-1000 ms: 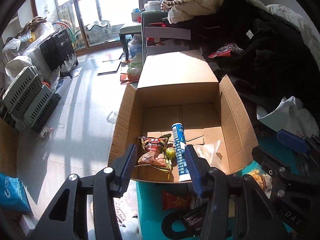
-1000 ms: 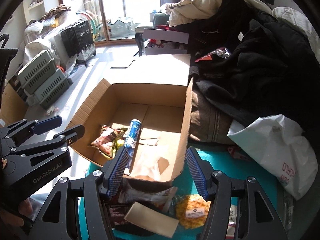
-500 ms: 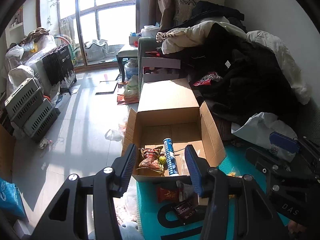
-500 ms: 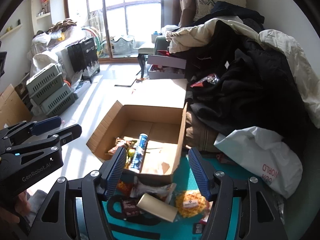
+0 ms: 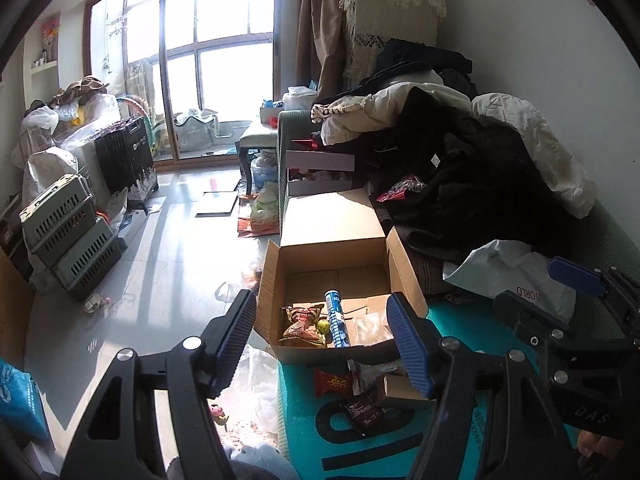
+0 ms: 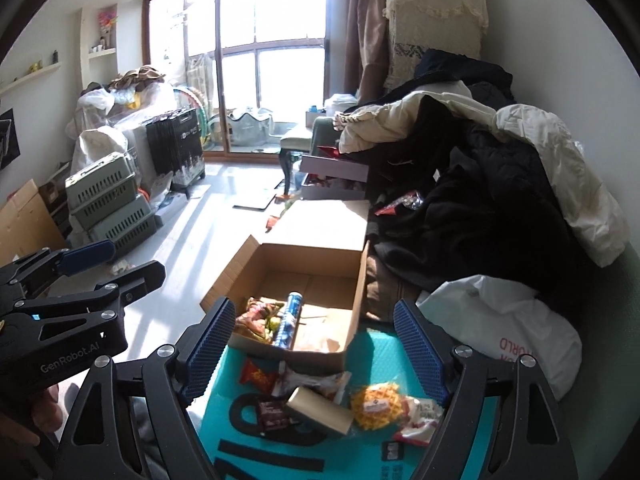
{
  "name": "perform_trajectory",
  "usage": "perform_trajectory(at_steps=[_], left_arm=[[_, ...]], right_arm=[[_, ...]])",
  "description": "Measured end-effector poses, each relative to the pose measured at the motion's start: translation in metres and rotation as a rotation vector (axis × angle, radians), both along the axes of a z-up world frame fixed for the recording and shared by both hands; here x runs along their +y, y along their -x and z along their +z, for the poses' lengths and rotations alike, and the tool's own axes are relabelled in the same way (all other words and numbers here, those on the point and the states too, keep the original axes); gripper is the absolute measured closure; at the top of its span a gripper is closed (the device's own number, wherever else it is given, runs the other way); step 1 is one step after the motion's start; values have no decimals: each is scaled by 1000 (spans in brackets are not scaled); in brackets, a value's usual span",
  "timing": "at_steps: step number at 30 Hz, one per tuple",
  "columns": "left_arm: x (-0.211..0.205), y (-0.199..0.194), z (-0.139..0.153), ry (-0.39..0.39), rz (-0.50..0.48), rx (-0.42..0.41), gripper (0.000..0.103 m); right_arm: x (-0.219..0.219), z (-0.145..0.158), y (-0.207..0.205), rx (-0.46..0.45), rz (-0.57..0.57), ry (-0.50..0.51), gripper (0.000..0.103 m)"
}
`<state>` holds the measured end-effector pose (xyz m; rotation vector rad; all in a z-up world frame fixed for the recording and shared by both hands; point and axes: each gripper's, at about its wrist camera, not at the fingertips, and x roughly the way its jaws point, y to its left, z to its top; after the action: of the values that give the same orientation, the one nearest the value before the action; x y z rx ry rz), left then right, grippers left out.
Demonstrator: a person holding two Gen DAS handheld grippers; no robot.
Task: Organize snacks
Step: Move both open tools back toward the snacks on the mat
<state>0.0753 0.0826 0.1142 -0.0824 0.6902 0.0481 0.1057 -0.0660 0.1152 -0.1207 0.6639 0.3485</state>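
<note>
An open cardboard box (image 5: 320, 236) (image 6: 320, 226) holds a red snack bag (image 5: 300, 320) (image 6: 254, 314), a blue tube (image 5: 336, 320) (image 6: 290, 316) and a clear packet (image 5: 370, 326). In front of it, on a teal mat (image 6: 360, 452), lie loose snacks: a red packet (image 6: 256, 374), a gold bar (image 6: 320, 410), a dark packet (image 6: 272, 412) and a yellow waffle pack (image 6: 376, 404). My left gripper (image 5: 322, 332) and right gripper (image 6: 314, 348) are both open and empty, held back above the mat.
A sofa heaped with dark and white clothes (image 5: 460, 168) and a white plastic bag (image 6: 500, 328) stand to the right. Grey crates (image 5: 68, 232) stand at the left wall. The sunlit tiled floor (image 5: 160, 264) lies left of the box.
Both grippers have pulled back and up from the box, so the box looks smaller and the loose snacks on the mat have come into view. Both stay open.
</note>
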Motion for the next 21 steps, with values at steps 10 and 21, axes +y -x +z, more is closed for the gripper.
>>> perform_trajectory(at_steps=[10,21], left_arm=[[2,30,-17,38,-21,26,36],[-2,55,-59,26,-23,113,36]], right_arm=[[-7,-15,27,23,17,-59,20],[-11,-66,48,112,17,-92,20]])
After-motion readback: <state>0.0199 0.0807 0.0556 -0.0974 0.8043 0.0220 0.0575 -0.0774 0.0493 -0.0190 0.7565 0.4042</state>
